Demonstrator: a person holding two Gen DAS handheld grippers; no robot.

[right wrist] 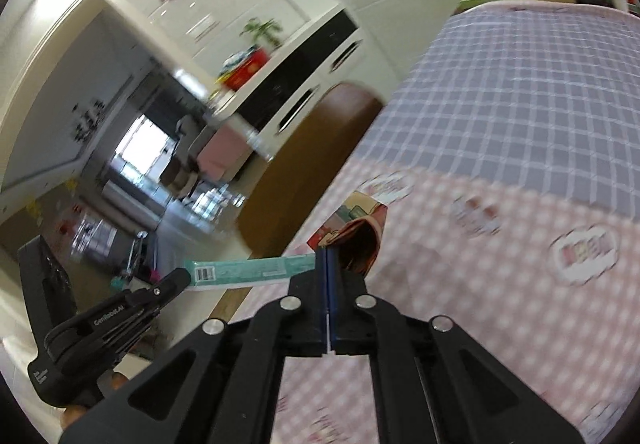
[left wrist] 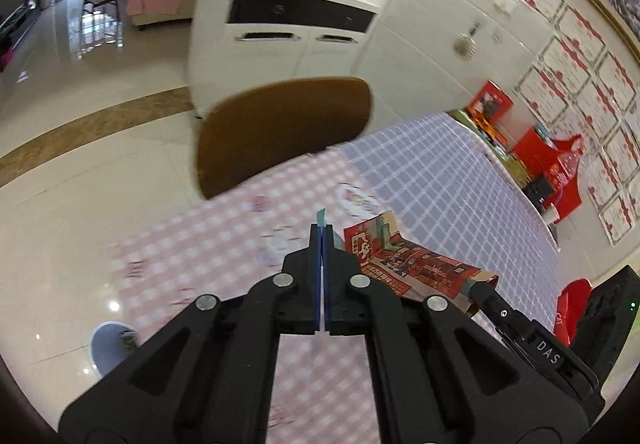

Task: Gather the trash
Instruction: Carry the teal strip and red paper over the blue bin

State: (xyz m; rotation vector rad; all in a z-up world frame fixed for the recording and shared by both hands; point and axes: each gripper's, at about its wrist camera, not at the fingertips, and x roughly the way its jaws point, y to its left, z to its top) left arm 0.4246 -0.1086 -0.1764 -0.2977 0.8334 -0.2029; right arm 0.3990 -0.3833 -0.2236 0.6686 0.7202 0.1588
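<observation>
Left fingers (left wrist: 322,230) pinch a teal box (right wrist: 248,271) (right fingers (right wrist: 328,254) clamp a red carton (left wrist: 404,264))

Floor (left wrist: 72,179): glossy polished tile, mirror reflections; tablecloth (left wrist: 460,179): soft matt checked cloth, pink and lilac; chair back (left wrist: 280,131): smooth brown wood, dull sheen; red packet (left wrist: 404,264): printed, creased, looks like thin card or paper; teal box (right wrist: 248,270): printed cardboard, smooth; left gripper (left wrist: 321,240): matt black plastic, bright metal pivot pins, blue pads; right gripper (right wrist: 328,264): same finish; cabinet (left wrist: 280,43): glossy white fronts, metal handles.
</observation>
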